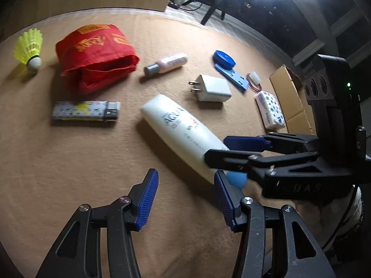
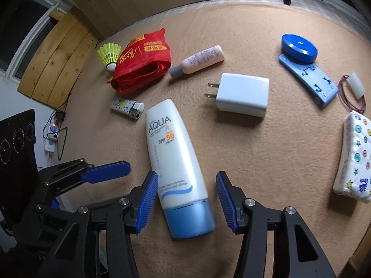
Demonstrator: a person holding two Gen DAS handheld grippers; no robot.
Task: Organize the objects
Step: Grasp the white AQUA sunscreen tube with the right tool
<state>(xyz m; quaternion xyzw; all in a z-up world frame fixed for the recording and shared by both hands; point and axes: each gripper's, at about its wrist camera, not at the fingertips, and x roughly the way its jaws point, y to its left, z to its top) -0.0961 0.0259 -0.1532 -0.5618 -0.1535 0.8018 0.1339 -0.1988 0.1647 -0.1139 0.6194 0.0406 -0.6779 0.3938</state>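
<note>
While the sunscreen tube (image 2: 172, 155) lies flat on the counter (image 2: 266, 157) just below the white charger (image 2: 242, 95), right gripper (image 2: 186, 200) jaws straddle its blue cap unclenched; left gripper (image 1: 186, 199) jaws released, empty.

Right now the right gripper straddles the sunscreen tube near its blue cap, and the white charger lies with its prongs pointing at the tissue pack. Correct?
Not quite. In the right wrist view the charger points its prongs toward the lighter, away from the tissue pack. The right gripper does straddle the sunscreen tube near its cap.

The sunscreen tube (image 2: 172, 155) is white with a blue cap. The shuttlecock (image 2: 109, 54) is neon yellow; the folded bag (image 2: 141, 64) is red with gold print.
</note>
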